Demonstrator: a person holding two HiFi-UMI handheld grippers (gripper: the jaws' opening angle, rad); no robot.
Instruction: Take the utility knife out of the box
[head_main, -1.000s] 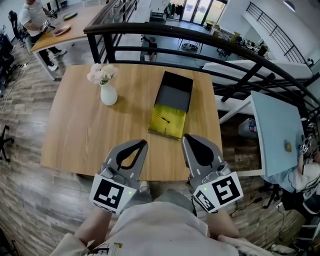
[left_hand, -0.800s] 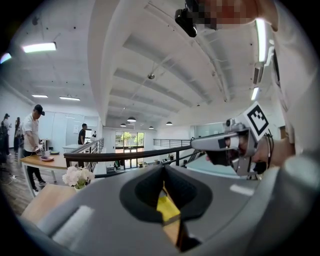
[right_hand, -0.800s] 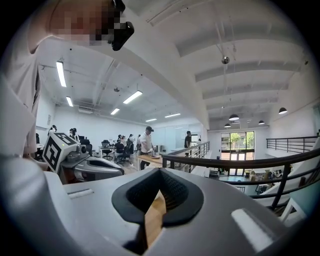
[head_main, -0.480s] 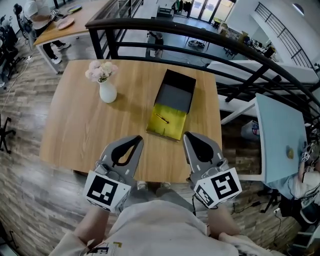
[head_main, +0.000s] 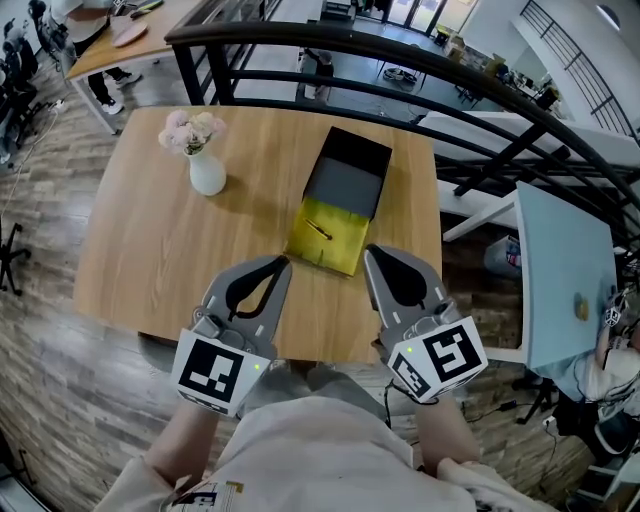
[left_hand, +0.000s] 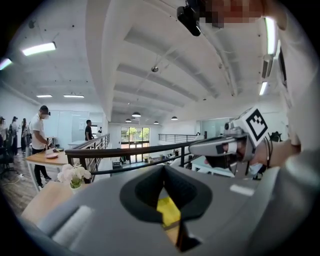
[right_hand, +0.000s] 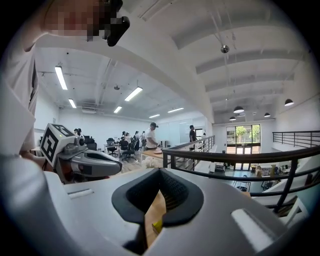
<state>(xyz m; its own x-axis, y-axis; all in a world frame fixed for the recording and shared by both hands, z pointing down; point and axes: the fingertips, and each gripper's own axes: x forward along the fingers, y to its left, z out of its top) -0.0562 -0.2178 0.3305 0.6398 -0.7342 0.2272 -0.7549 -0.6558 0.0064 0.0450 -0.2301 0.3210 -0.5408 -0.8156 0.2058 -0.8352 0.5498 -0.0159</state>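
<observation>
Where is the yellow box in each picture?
Head view: the yellow box lies open on the wooden table, near the picture's middle.
Left gripper view: it shows low in the middle, through the hole in the left gripper.
Right gripper view: only a small corner shows, through the right gripper.
Shared landmark: the black railing beyond the table.

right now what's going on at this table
A person holds a gripper in each hand above the near edge of the table. The left gripper and right gripper both have jaws together, holding nothing. Ahead of them the box lies open with the utility knife inside on its yellow lining. A vase of flowers stands to the left.
</observation>
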